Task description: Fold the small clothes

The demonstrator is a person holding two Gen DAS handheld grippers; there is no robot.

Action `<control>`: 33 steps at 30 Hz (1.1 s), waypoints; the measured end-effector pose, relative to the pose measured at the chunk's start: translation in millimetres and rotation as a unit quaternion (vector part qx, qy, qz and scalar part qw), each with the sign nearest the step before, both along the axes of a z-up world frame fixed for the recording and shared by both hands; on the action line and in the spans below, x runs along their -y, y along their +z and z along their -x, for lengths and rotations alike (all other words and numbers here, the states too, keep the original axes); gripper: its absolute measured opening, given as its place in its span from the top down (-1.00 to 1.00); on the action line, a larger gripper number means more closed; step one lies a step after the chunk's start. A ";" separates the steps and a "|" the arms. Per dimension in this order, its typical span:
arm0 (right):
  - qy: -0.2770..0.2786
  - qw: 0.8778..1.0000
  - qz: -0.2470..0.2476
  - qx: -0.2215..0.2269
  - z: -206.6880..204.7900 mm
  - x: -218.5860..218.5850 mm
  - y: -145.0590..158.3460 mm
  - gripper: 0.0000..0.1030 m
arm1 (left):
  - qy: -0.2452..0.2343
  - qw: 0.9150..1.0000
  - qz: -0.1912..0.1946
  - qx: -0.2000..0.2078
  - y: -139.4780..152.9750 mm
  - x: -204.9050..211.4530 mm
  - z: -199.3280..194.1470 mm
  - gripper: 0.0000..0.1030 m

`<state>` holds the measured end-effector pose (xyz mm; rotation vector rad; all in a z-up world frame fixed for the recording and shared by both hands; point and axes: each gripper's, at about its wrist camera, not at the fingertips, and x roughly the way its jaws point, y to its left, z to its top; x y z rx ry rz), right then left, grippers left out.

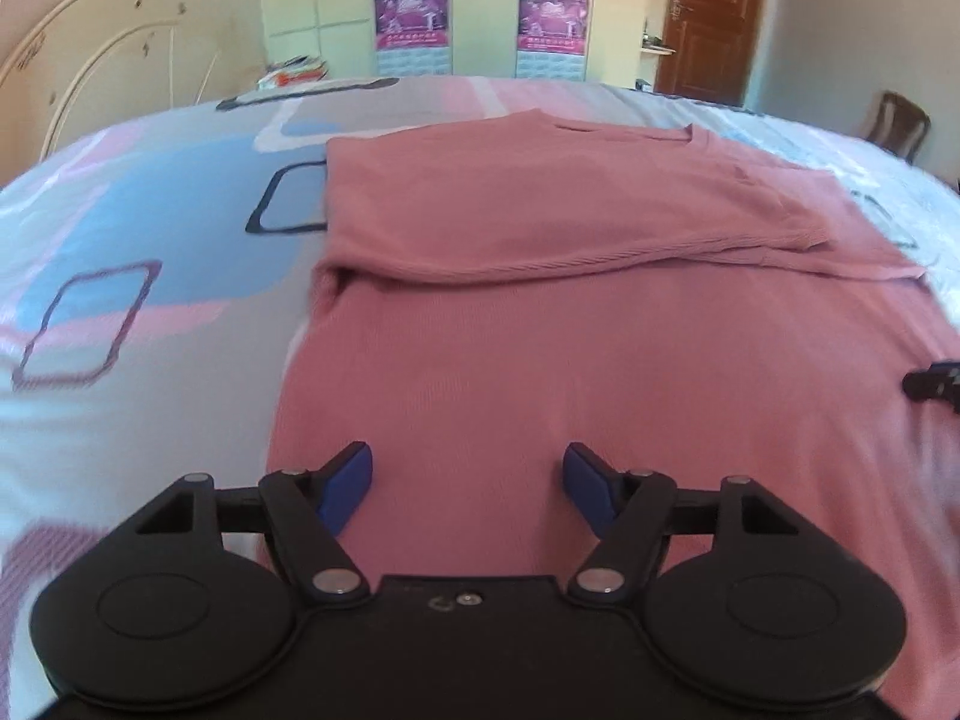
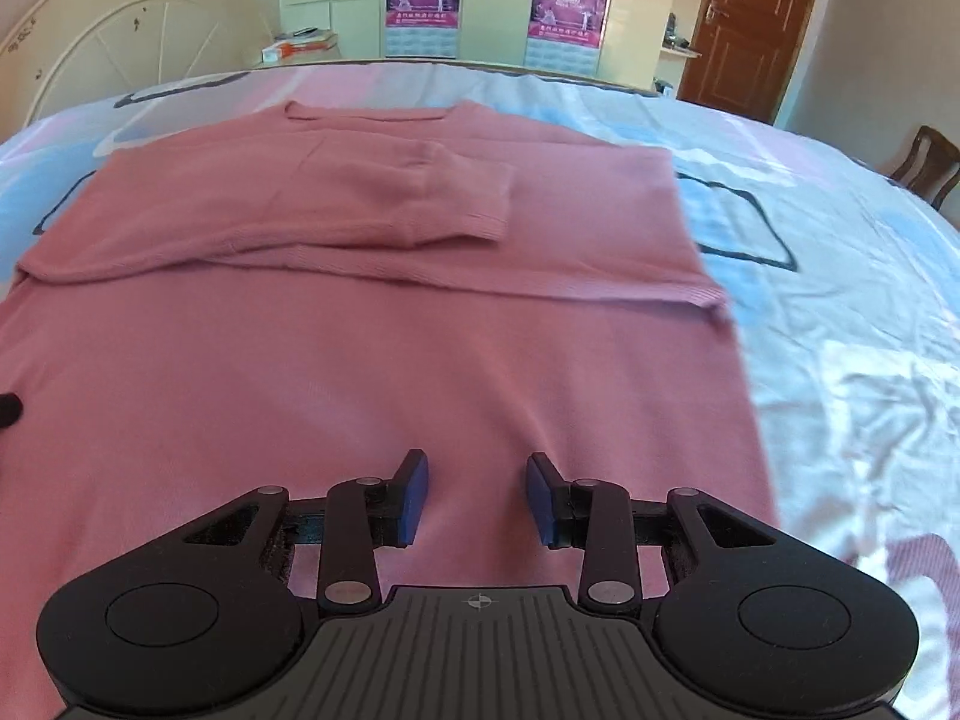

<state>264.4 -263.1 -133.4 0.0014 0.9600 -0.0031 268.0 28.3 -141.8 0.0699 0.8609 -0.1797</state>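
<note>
Pink sweater [image 1: 600, 330] flat on bed [image 1: 150, 300], sleeves folded across far half. Left gripper [image 1: 468, 492] and right gripper [image 2: 477, 495] both open, empty, over near hem; fold runs near-to-far.

Both tilt downward, the left gripper [image 1: 468, 489] with fingers spread wide, the right gripper [image 2: 477, 495] narrower, both empty.

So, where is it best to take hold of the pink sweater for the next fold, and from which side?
Probably at the near hem of the pink sweater, one corner per tongs, coming from the near bed side. The sleeves already lie folded across the chest, and both the left tongs and right tongs are open above the lower body.
</note>
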 end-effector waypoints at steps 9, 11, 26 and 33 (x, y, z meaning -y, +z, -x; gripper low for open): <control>0.096 0.993 -0.069 0.003 48.1 -38.0 19.3 0.32 | -0.047 0.998 0.036 -0.012 3.7 67.7 46.9 -0.34; 0.108 0.993 -0.053 -0.004 55.4 -42.3 14.9 0.32 | -0.040 0.999 0.023 -0.020 -5.8 67.9 53.4 -0.34; 0.090 0.996 -0.025 -0.004 109.2 7.4 14.5 0.32 | 0.031 0.999 0.001 -0.012 4.4 38.8 104.7 -0.37; 0.104 0.993 -0.064 0.002 136.8 6.7 24.0 0.29 | 0.023 1.000 0.012 -0.015 9.0 57.3 133.7 -0.42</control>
